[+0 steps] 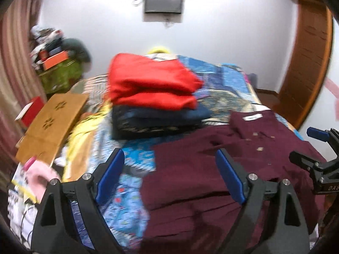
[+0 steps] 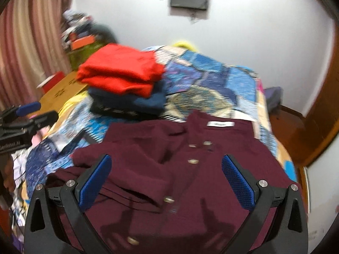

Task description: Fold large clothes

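A maroon button-up shirt (image 2: 169, 169) lies spread on the bed, collar and white label at the far end, left sleeve folded in over the front. It also shows in the left wrist view (image 1: 201, 180). My left gripper (image 1: 169, 165) is open and empty above the shirt's left edge. My right gripper (image 2: 166, 169) is open and empty above the shirt's buttoned front. The right gripper also shows at the right edge of the left wrist view (image 1: 317, 148); the left gripper shows at the left edge of the right wrist view (image 2: 27, 114).
A stack of folded clothes, red (image 1: 152, 80) on top of dark blue (image 1: 156, 120), sits beyond the shirt on the patterned blue bedspread (image 2: 211, 76). A brown cardboard box (image 1: 53, 122) and clutter lie left. A wooden door (image 1: 311, 63) stands right.
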A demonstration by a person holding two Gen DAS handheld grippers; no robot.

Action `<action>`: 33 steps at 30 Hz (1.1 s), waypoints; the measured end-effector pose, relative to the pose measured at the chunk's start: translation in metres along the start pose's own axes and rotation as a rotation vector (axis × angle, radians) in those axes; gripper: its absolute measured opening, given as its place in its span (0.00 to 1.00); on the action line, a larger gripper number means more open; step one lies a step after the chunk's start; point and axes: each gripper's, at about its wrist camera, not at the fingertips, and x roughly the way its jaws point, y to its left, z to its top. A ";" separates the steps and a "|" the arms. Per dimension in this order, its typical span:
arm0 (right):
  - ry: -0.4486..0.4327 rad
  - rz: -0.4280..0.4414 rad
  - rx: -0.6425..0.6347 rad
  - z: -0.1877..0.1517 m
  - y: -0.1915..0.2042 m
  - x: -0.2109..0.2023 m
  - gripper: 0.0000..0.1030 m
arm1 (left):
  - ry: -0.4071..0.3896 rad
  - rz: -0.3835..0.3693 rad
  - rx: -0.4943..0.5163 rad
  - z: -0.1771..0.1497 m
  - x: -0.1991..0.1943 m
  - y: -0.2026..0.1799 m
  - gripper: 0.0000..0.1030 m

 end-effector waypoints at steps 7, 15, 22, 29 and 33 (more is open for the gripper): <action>0.149 0.126 -0.182 0.006 0.066 0.056 1.00 | 0.060 0.065 -0.104 -0.026 0.010 0.058 0.85; 0.353 0.154 -0.374 -0.010 0.116 0.117 0.98 | 0.110 0.065 -0.166 -0.048 0.018 0.084 0.85; 0.489 0.162 -0.313 -0.014 0.110 0.155 0.76 | 0.128 0.069 -0.159 -0.054 0.024 0.085 0.85; 0.470 0.176 -0.231 -0.010 0.102 0.151 0.13 | 0.130 0.070 -0.130 -0.052 0.027 0.077 0.85; 0.379 0.192 -0.128 0.003 0.081 0.127 0.08 | 0.132 0.068 -0.121 -0.050 0.029 0.072 0.85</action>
